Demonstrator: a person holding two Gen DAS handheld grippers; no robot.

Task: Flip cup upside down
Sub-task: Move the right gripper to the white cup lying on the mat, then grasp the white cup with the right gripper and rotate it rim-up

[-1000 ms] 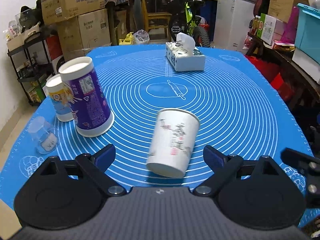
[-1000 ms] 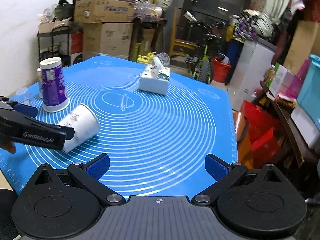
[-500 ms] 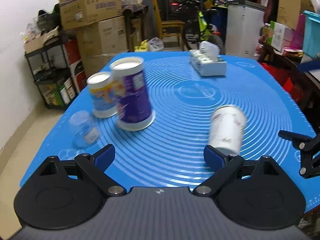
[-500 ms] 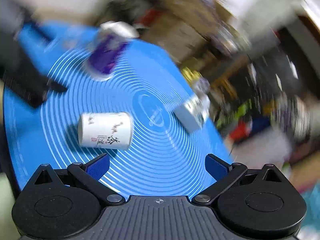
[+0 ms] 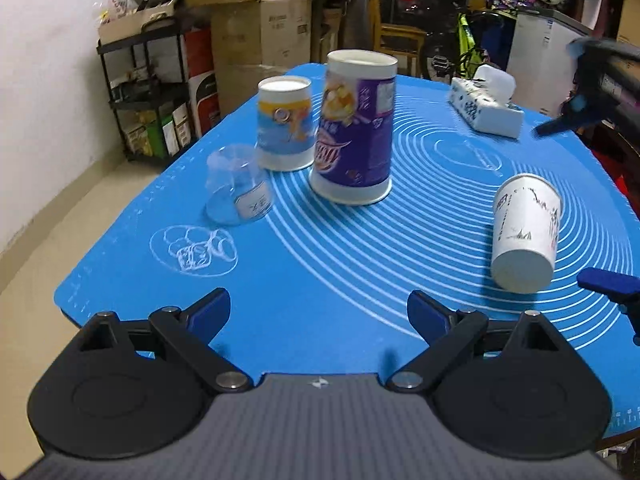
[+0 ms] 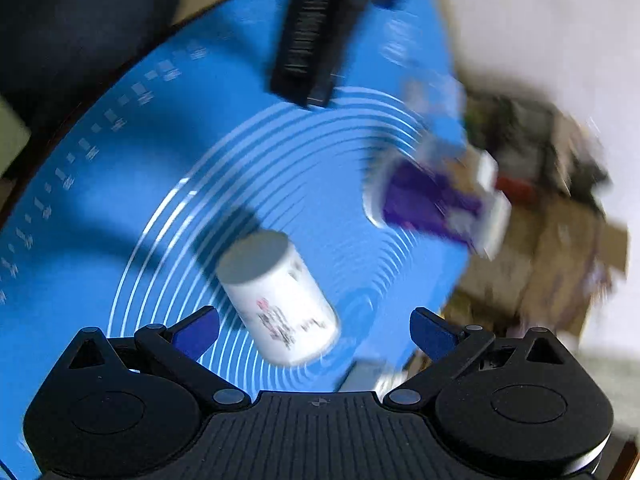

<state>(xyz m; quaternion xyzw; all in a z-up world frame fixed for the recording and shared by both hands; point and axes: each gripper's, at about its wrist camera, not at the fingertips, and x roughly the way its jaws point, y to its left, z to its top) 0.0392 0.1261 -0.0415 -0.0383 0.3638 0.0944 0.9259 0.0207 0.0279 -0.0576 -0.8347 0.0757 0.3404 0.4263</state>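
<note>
A white paper cup with ink drawings lies on its side on the blue mat, base toward me, at the right. My left gripper is open and empty, to the cup's left and nearer the mat's front edge. In the blurred, rolled right wrist view the same cup lies between the open fingers of my right gripper, which hovers just above it without touching. The right gripper's blue fingertips show at the right edge of the left wrist view.
A tall purple cup, a yellow-and-blue cup and a clear plastic cup stand upside down at the left. A tissue box sits at the far right. Boxes, shelves and a bicycle stand beyond the table.
My left gripper swung left, away from the white cup. My right gripper rolled over and came down over the lying cup, which now sits between its fingers.
</note>
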